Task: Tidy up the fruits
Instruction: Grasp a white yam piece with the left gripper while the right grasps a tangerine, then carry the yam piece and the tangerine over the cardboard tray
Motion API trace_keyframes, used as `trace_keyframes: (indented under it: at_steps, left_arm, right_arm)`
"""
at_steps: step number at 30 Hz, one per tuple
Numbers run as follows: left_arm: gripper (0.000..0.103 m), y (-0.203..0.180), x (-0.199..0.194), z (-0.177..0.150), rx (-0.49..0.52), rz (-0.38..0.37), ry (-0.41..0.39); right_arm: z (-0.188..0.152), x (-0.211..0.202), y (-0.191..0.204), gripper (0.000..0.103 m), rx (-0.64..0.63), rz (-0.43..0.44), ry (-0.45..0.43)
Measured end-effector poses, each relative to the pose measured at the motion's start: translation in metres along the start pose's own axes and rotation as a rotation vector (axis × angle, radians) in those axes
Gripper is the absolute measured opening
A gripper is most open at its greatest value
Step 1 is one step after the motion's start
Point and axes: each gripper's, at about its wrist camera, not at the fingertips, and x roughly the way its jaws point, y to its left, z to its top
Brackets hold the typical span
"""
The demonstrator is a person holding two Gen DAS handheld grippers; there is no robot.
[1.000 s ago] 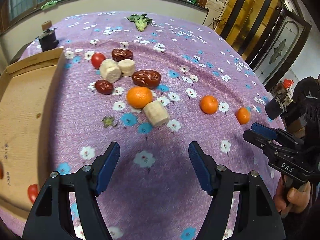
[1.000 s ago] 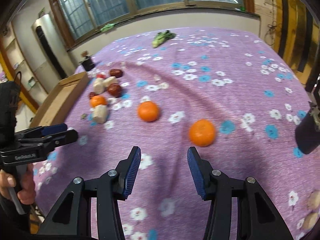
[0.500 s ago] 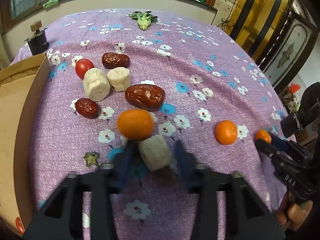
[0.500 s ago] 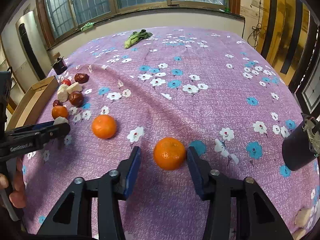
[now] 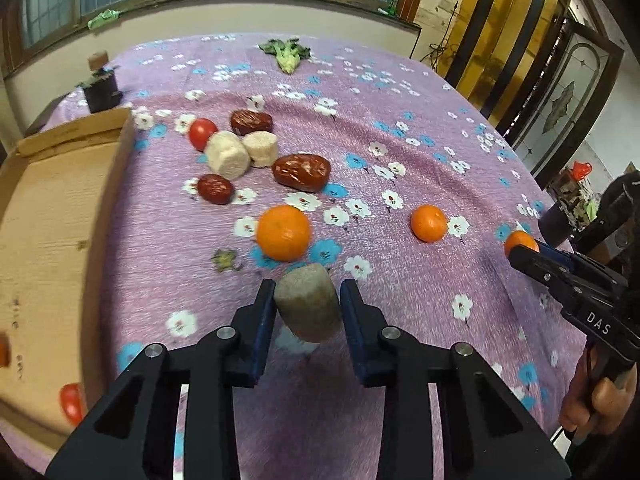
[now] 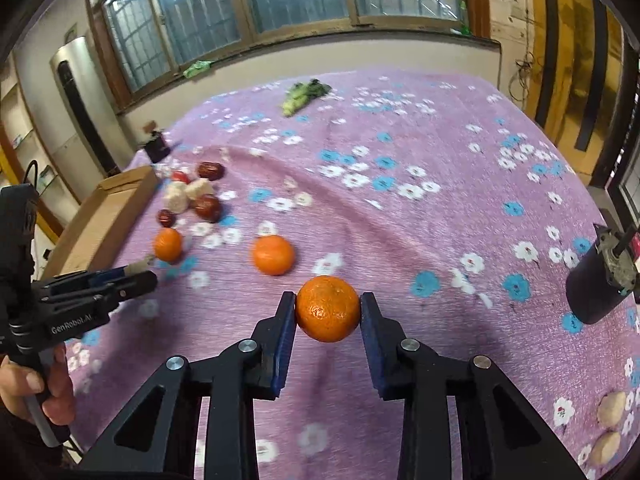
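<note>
My left gripper [image 5: 307,294] is shut on a pale cylindrical fruit piece [image 5: 308,307], held just above the purple flowered cloth [image 5: 400,168]. My right gripper [image 6: 328,306] is shut on an orange mandarin [image 6: 328,308], its pads pressing both sides. On the cloth lie two more mandarins [image 5: 283,233] [image 5: 429,223], two pale pieces [image 5: 227,155], three dark red dates [image 5: 302,172] and a small red tomato [image 5: 202,133]. In the left wrist view the right gripper [image 5: 524,254] with its mandarin shows at the right edge.
A cardboard tray [image 5: 52,216] lies along the left edge, with a red tomato [image 5: 72,402] in its near corner. A green vegetable [image 5: 286,54] lies at the far end. A dark cup [image 5: 102,90] stands far left, another dark cylinder [image 6: 600,284] at the right.
Both grippers went forward, closed on their fruit and then lifted it: the left took the pale piece next to the mandarin, the right took the nearest mandarin.
</note>
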Motion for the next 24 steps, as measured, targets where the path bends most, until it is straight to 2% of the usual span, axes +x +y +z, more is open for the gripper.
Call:
trace_keyframes:
  at_steps: [4,12,24]
  left_arm:
    - [0.030,0.008,-0.023,-0.004,0.003,0.041,-0.050]
    - [0.030,0.037,-0.052,-0.015,-0.026,0.115,-0.088]
    - [0.030,0.068,-0.072,-0.029,-0.059,0.184,-0.122]
  right_arm:
    - [0.000,-0.008,0.026,0.033,-0.028,0.060,-0.015]
    - [-0.003,-0.011,0.075,0.032,-0.084,0.168,-0.004]
    - [-0.005,-0.014,0.114,0.032,-0.134,0.229,0.006]
